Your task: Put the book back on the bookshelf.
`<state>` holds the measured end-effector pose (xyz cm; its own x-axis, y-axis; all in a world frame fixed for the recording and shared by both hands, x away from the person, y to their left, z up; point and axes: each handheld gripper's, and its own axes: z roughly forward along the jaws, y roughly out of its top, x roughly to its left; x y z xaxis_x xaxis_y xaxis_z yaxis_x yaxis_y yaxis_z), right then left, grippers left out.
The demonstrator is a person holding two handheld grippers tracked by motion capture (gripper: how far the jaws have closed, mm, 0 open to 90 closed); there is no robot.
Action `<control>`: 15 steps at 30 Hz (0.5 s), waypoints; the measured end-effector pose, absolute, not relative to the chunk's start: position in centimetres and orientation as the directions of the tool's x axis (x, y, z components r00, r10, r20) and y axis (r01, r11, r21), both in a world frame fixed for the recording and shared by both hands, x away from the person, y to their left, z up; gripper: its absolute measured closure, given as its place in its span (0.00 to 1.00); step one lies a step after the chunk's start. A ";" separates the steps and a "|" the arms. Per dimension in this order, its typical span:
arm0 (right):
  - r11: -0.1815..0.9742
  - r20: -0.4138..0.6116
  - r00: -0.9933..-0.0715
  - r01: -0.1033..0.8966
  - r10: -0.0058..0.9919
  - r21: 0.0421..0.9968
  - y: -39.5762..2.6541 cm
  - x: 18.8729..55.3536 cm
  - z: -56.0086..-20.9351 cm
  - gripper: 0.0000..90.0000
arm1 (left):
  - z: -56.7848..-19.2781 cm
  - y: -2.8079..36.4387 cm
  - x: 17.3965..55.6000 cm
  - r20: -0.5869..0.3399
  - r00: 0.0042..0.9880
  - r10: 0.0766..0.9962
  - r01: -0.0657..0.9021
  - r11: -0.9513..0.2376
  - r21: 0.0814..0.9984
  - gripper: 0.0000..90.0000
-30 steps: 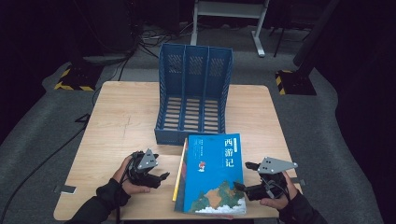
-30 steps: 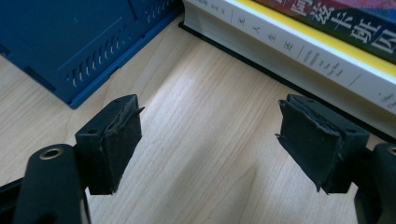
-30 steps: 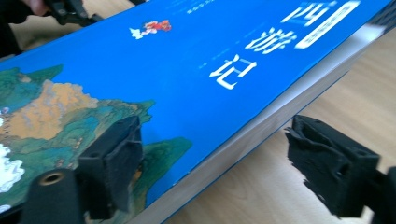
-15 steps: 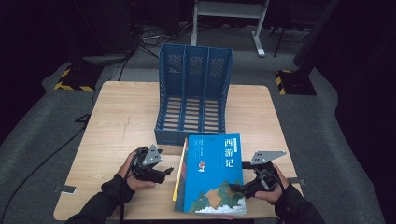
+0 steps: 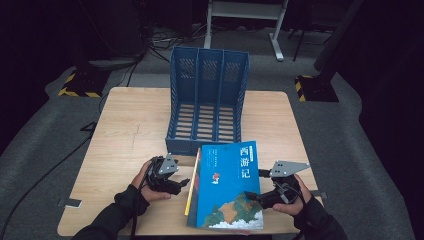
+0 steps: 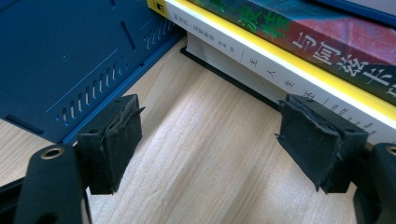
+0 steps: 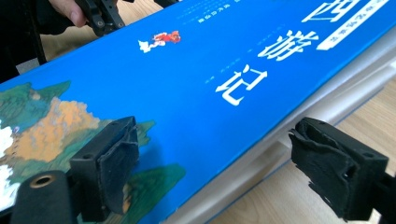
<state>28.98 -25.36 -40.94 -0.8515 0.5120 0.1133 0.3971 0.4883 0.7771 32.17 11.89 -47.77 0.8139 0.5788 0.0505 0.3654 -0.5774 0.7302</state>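
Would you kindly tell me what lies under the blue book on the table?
Under the blue book are at least two more books: one with a yellow-edged spine and a white one beneath. Their covers are hidden, so titles and any further count stay unclear.

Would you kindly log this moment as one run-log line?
left tongs: open, beside book stack | right tongs: open, astride top book's edge | file rack: empty
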 end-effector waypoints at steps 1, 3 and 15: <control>0.492 0.114 -0.855 0.395 0.506 0.776 -25.2 29.1 -40.9 0.17 | -47.8 11.9 32.2 0.051 0.815 0.578 0.365 -0.578 0.730 0.24; 0.491 0.123 -0.860 0.394 0.495 0.777 -24.8 29.7 -41.0 0.18 | -47.9 11.9 32.2 0.050 0.813 0.580 0.368 -0.578 0.728 0.24; 0.408 0.260 -0.860 0.448 0.439 0.796 -23.7 31.7 -41.9 0.57 | -48.2 11.6 32.1 0.046 0.818 0.573 0.367 -0.583 0.725 0.24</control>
<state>31.69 -23.74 -41.87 -0.8603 0.4388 0.2595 0.4479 0.4077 0.7957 32.07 11.64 -48.23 0.8185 0.5726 0.0465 0.3667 -0.5830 0.7250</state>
